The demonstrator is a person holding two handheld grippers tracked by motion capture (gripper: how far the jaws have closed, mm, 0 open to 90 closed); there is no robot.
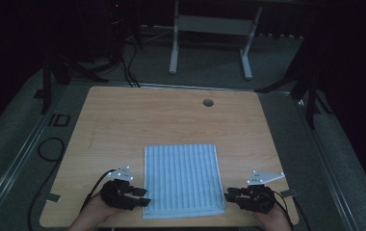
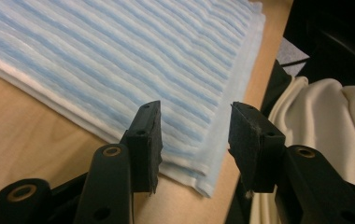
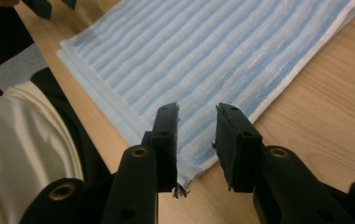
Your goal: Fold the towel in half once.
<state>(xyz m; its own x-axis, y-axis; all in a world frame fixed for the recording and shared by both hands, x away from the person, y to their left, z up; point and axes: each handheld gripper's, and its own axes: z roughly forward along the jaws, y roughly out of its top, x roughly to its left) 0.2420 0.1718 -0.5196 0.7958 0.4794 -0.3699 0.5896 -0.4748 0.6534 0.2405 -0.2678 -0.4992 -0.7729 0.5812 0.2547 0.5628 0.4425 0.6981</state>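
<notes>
While folded striped towel lies flat, long axis running away from person, both grippers' jaws stand apart, empty, at near corners; wooden table, dim room.

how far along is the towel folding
Done, by the look of it: the striped towel lies flat on the table in stacked layers. In hand: nothing; the left tool and right tool sit open at its near corners. Left: perhaps another fold, though I can't tell.
</notes>
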